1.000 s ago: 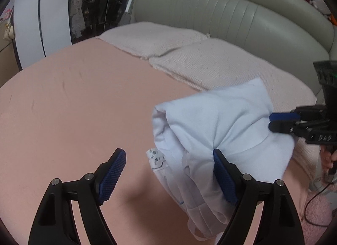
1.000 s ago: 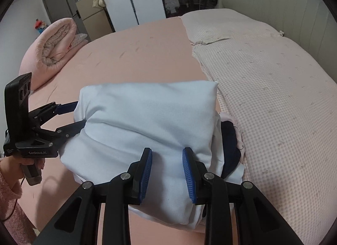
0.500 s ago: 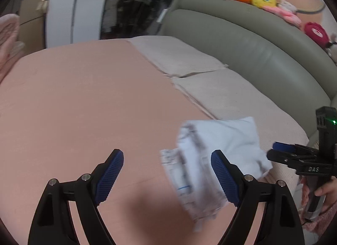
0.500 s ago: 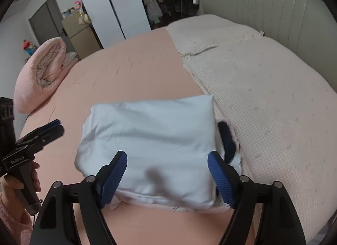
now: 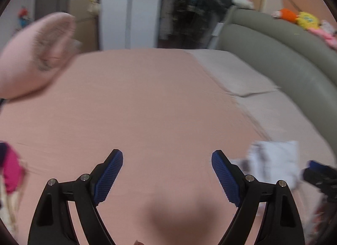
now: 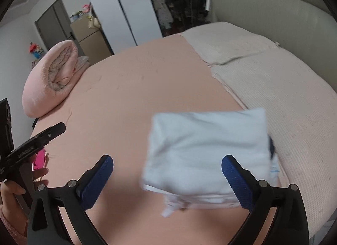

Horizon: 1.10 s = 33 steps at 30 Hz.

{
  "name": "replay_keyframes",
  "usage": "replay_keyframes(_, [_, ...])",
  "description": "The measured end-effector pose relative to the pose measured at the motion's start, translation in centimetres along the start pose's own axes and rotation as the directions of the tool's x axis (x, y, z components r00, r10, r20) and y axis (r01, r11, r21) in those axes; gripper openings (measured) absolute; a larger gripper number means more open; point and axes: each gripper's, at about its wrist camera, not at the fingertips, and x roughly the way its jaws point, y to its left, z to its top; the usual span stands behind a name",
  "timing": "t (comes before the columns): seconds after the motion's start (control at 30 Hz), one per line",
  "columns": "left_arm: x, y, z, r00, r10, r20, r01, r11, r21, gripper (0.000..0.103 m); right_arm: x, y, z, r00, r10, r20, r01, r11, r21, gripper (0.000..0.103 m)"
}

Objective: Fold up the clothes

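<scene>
Folded pale-blue clothes [image 6: 207,150] lie in a squared bundle on the pink bed [image 6: 130,89], beside the beige pillows [image 6: 284,89]. Right hand-held gripper [image 6: 167,178] is opening above the bundle without touching it; left hand-held gripper [image 5: 167,176] hovers spread, pinching nothing.

- One folded white garment [image 6: 207,152] on the bed [image 6: 134,89].
- One rolled pink quilt [image 6: 52,76].
- Two pale pillows [image 6: 280,89], side by side.
- Two grippers, left gripper [image 5: 167,173] and right gripper [image 6: 167,178], two blue fingers [image 6: 96,179] each.
- Possibly three plush toys [image 5: 305,19] on the headboard; blurred.
- One pink cloth [image 5: 11,171].
</scene>
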Motion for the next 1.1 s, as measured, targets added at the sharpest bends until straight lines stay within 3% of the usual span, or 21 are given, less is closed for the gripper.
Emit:
replay_keyframes(0.13, [-0.4, 6.7, 1.3, 0.997, 0.072, -0.040, -0.076, 0.993, -0.092, 0.087, 1.3, 4.7, 1.4, 0.998, 0.061, -0.009, -0.061, 0.998, 0.012, 0.103])
replay_keyframes(0.3, [-2.9, 14.4, 1.6, 0.977, 0.198, -0.073, -0.205, 0.972, -0.113, 0.086, 2.7, 11.7, 2.6, 0.995, 0.101, -0.023, -0.102, 0.993, -0.066, 0.103])
replay_keyframes(0.37, [-4.4, 16.7, 1.3, 0.964, 0.253, -0.079, -0.261, 0.960, -0.104, 0.086, 3.3, 14.9, 2.6, 0.991, 0.127, -0.038, -0.130, 0.986, -0.106, 0.103])
replay_keyframes(0.5, [-7.2, 19.5, 0.5, 0.952, 0.296, -0.075, -0.304, 0.944, -0.127, 0.086, 4.0, 19.6, 2.0, 0.985, 0.163, -0.063, -0.170, 0.976, -0.136, 0.103])
replay_keyframes(0.63, [-10.7, 20.9, -0.6, 0.962, 0.271, -0.039, -0.274, 0.952, -0.135, 0.086, 3.0, 23.2, 0.6, 0.977, 0.202, -0.063, -0.209, 0.966, -0.154, 0.103])
replay_keyframes(0.8, [-14.5, 19.7, -1.7, 0.939, 0.345, -0.001, -0.340, 0.925, -0.171, 0.086, 0.2, 25.4, -0.9, 0.969, 0.237, -0.068, -0.245, 0.956, -0.160, 0.103])
replay_keyframes(0.97, [-18.8, 18.7, -4.2, 0.962, 0.267, 0.047, -0.251, 0.943, -0.219, 0.086, -4.4, 25.9, -2.6, 0.970, 0.239, -0.029, -0.241, 0.954, -0.177, 0.103])
replay_keyframes(1.1, [-21.3, 17.3, -6.4, 0.963, 0.266, 0.038, -0.253, 0.946, -0.203, 0.086, -7.9, 25.1, -4.6, 0.971, 0.238, -0.031, -0.240, 0.956, -0.169, 0.103])
